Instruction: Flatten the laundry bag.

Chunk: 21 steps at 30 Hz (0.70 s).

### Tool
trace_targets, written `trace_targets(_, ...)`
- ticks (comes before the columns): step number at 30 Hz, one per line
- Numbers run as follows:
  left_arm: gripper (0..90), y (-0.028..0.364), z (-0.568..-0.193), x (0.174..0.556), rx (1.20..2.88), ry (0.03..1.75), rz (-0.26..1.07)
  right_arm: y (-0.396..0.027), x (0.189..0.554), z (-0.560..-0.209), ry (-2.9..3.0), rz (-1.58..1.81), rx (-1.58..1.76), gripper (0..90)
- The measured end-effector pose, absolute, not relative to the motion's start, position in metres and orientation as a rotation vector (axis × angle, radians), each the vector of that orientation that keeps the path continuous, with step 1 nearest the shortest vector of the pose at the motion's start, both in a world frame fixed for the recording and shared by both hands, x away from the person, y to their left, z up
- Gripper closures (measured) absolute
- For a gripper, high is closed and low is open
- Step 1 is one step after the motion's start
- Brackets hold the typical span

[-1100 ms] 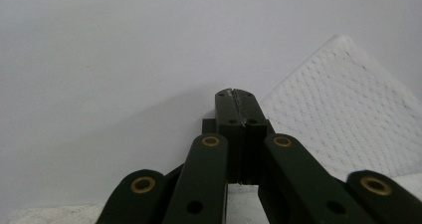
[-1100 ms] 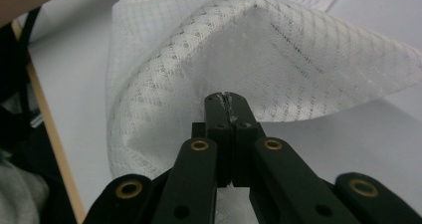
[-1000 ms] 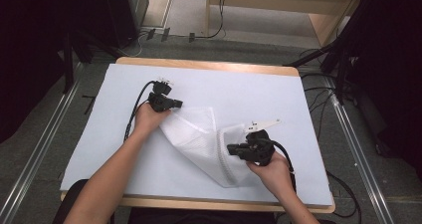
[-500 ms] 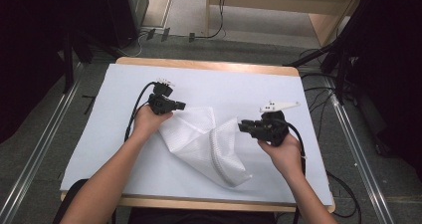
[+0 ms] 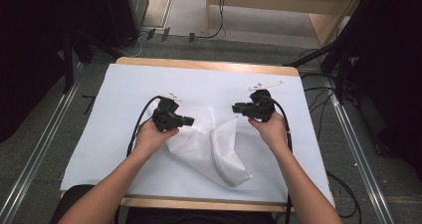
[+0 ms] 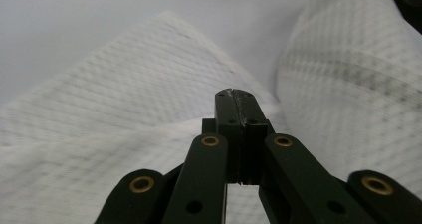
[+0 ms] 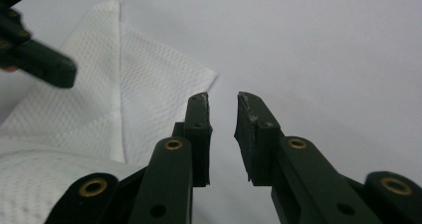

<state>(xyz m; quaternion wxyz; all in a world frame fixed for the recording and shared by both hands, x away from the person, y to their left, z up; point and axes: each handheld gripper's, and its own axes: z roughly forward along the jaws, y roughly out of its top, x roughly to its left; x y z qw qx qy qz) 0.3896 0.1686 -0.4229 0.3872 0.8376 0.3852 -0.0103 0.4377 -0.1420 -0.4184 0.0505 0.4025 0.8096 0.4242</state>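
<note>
A white waffle-textured cloth, crumpled and part folded, lies on the white sheet covering the wooden table. The left gripper sits over the cloth's upper left part, jaws pressed fully together; whether fabric is pinched, I cannot tell. The right gripper, just beyond the cloth's upper right edge, has its jaws slightly apart, having just been opening, with nothing between them.

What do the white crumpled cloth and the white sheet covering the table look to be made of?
The white crumpled cloth looks like a soft woven or waffle-textured fabric, matte: a fine grid pattern shows in both gripper views and it folds limply. The white sheet covering the table looks smooth and matte, perhaps paper or thin plastic; it lies flat, with a light wooden table edge showing past it.
</note>
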Motion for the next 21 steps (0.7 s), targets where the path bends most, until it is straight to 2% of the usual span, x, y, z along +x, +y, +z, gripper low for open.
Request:
trace_targets(3, 90.0, 0.155, -0.427, 0.372, 2.167, 0.929, -0.046, -0.140, 0.448, -0.428, 2.492, 1.283, 1.243, 77.0)
trace_targets(11, 90.0, 0.150, -0.432, 0.348, 2.191, 0.872, -0.092, -0.130, 0.457, -0.437, 2.524, 1.285, 1.228, 75.7)
trace_targets(21, 89.4, 0.157, -0.432, 0.339, 2.204, 0.872, -0.064, -0.108, 0.454, -0.447, 2.562, 1.285, 1.199, 70.5)
